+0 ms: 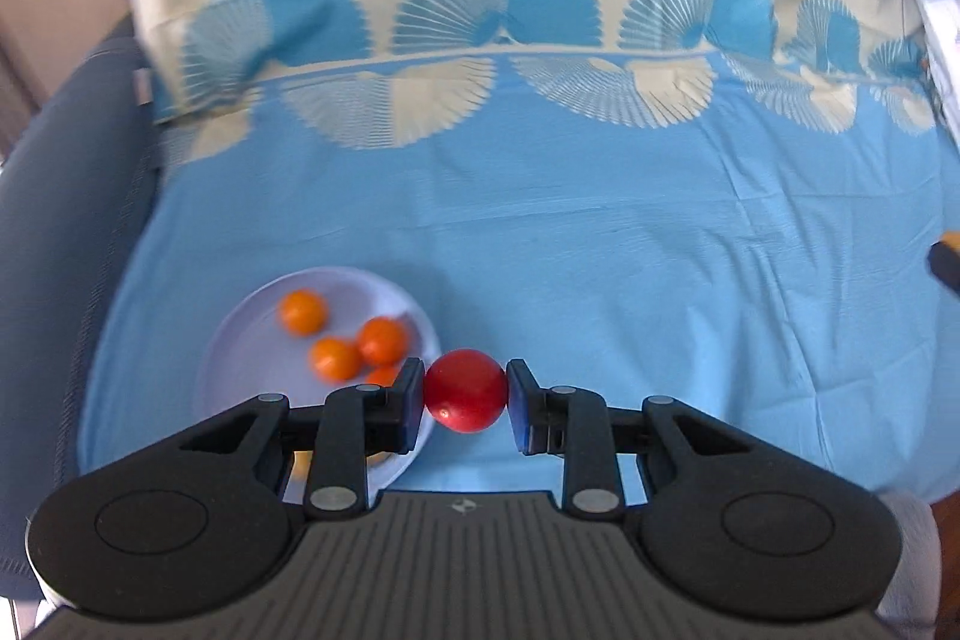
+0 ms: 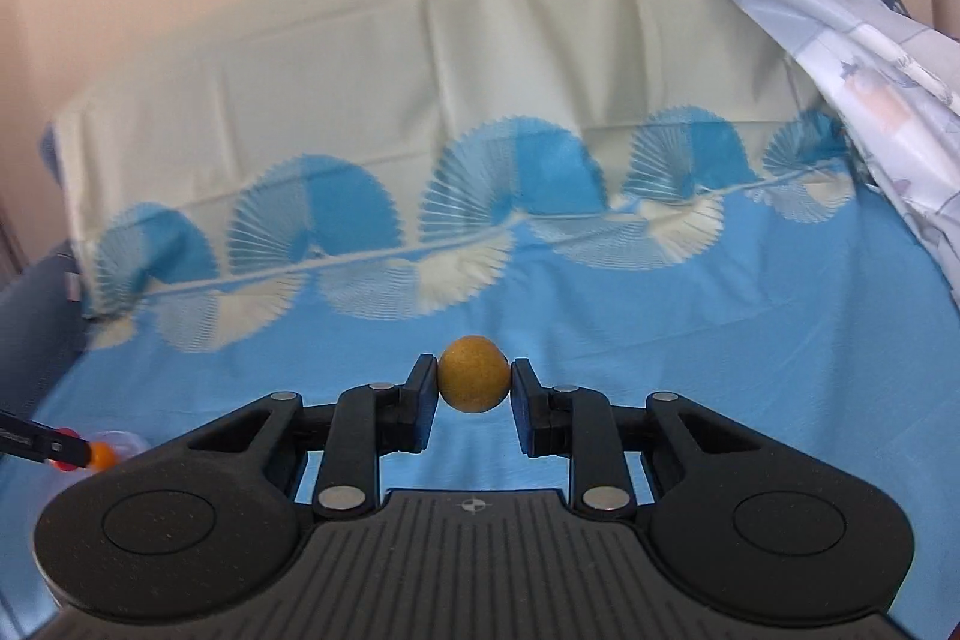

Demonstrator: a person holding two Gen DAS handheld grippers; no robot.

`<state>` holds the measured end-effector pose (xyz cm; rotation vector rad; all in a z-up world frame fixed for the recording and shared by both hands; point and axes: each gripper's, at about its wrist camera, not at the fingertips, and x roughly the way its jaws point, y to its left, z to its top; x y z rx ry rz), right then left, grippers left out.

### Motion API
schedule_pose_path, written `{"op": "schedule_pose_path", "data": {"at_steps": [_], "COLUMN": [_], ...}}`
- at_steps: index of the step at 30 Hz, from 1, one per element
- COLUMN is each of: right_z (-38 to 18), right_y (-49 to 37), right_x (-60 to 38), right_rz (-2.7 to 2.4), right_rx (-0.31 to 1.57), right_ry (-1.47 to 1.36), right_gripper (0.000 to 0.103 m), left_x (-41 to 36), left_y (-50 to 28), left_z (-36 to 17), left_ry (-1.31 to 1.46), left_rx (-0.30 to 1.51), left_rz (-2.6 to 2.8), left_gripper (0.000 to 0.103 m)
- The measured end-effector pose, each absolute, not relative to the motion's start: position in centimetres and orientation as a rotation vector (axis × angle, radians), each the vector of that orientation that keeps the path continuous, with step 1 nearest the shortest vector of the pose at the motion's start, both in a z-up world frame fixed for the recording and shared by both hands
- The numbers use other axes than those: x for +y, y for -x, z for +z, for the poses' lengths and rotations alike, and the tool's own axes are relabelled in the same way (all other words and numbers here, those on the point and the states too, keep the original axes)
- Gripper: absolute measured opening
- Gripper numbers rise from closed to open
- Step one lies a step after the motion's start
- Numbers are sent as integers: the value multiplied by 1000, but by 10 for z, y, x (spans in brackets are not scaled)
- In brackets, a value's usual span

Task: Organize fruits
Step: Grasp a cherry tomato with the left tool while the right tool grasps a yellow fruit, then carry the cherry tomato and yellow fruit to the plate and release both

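My left gripper (image 1: 465, 391) is shut on a small red round fruit (image 1: 465, 385), held above the blue cloth just right of a white plate (image 1: 240, 340). On that plate lie several orange fruits (image 1: 303, 311); one is partly hidden behind my left finger. My right gripper (image 2: 474, 375) is shut on a dull yellow round fruit (image 2: 474, 370), lifted over the blue cloth. In the right wrist view the left gripper's tip (image 2: 36, 445) shows at the far left edge beside the plate (image 2: 123, 441). A dark piece of the right gripper (image 1: 947, 263) peeks in at the left wrist view's right edge.
A blue cloth (image 1: 600, 250) with fan patterns covers the surface and runs up over a cream backrest (image 2: 420, 70). A pale printed sheet (image 2: 870, 70) hangs at the right. A dark grey padded edge (image 1: 60, 220) borders the left side.
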<state>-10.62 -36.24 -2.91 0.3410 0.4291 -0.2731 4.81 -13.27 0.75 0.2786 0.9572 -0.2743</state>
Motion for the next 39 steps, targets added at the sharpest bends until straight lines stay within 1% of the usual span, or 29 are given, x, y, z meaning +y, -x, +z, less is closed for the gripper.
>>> {"op": "schedule_pose_path", "data": {"at_steps": [8,13,18,29,39], "right_z": [22,40,47,51,50], "right_y": [143,169,188,205,200], "right_x": [-237,-176,-131,-76,-71], "right_rz": [-48,66,137,204,213], "right_rx": [393,395,425,452,471], "right_ry": [-313,-275,-252,-152,-133], "right_gripper": [27,27,27,27,27], "left_x": [-34,22,61,99,102], "left_y": [22,56,84,107,108], "left_z": [53,63,68,69,67], "left_ry": [-199,-147,-108,-52,-38], "left_rx": [903,891,867,853,853], "left_rz": [-197,-153,-132,-135,-141], "left_gripper": [32,32,32,32,32]}}
